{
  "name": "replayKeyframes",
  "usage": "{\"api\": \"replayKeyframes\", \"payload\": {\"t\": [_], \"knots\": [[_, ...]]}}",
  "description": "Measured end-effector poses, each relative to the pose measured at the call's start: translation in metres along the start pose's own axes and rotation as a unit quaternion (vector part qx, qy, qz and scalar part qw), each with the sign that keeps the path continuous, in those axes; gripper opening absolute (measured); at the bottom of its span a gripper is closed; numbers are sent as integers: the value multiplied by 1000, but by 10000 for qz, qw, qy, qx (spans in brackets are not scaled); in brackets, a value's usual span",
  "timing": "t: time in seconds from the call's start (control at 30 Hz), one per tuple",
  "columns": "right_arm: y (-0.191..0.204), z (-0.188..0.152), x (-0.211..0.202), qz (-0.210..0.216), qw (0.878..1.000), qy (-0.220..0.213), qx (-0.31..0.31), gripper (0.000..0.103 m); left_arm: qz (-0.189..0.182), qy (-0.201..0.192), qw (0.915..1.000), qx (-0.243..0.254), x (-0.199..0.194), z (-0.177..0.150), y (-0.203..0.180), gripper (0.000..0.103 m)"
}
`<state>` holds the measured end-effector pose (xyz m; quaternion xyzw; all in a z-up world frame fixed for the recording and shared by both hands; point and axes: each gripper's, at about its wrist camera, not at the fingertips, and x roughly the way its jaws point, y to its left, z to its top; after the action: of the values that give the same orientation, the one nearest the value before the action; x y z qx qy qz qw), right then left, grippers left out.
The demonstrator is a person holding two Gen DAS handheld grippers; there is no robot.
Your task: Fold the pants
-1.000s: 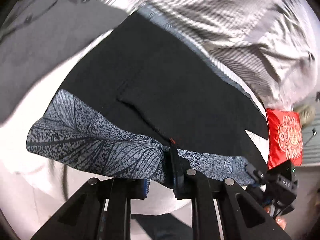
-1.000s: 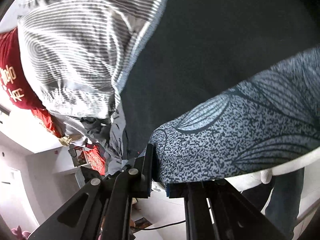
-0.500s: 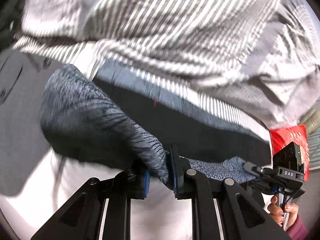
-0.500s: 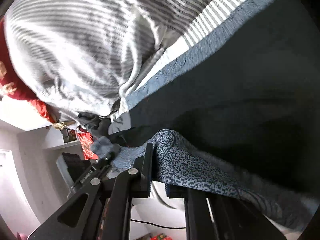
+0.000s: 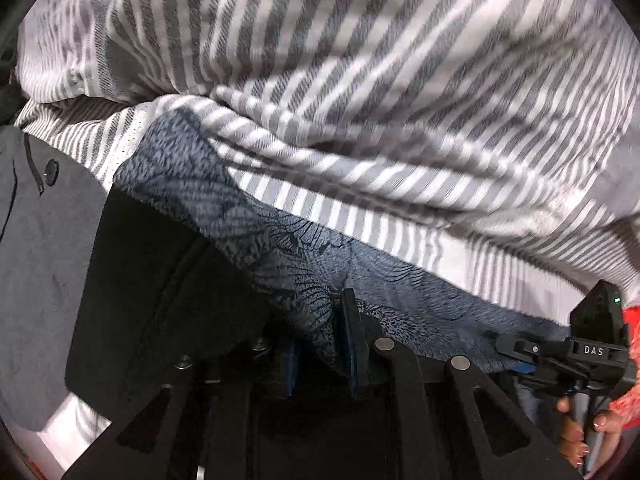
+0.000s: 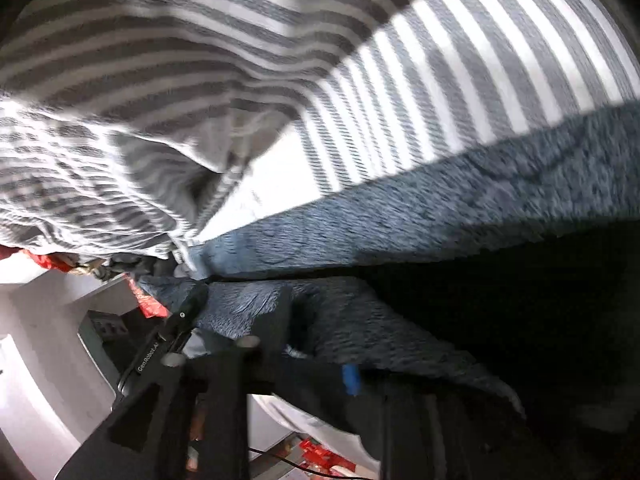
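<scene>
In the left wrist view, our left gripper (image 5: pixel 322 344) is clamped tight on the patterned blue-grey edge of the pants (image 5: pixel 280 252), whose black part lies folded at lower left against the striped bedding (image 5: pixel 360 80). In the right wrist view, our right gripper (image 6: pixel 316 344) has just been opening; its jaws stand parted with the patterned cloth loose between them, beside the bedding.

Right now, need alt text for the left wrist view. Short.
The left gripper is shut on a bunched fold of the pants, blue-grey leaf-print fabric over a black section, lying against a grey-and-white striped blanket. At the lower right edge, a hand holds the right gripper by the same printed edge.
</scene>
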<state>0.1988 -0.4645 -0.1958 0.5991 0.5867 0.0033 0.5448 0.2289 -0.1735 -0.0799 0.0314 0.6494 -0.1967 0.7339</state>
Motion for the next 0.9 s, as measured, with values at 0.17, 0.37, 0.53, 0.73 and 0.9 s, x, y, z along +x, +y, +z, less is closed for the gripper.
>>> {"api": "replayKeyframes", "payload": {"t": [0.17,0.37,0.53,0.73,0.9], "knots": [[27,-1,-19,170,9993,-103,-304,78,-47,-278,9996,28,-38,-2,-5,33],[51,-16,-50,-48,9946,-469,-924,78,518,-771,9952,323,-63,-3,-6,76],[52,-49,-45,68,9898,-50,-1424,78,945,-178,9923,776,-14,-30,-26,76],[12,-54,-11,-1283,9795,51,-1551,66,1563,-90,9821,1045,33,-58,-38,84],[20,-67,-57,-1196,9784,-668,-1547,71,1616,39,9807,1102,25,-55,-39,84]]}}
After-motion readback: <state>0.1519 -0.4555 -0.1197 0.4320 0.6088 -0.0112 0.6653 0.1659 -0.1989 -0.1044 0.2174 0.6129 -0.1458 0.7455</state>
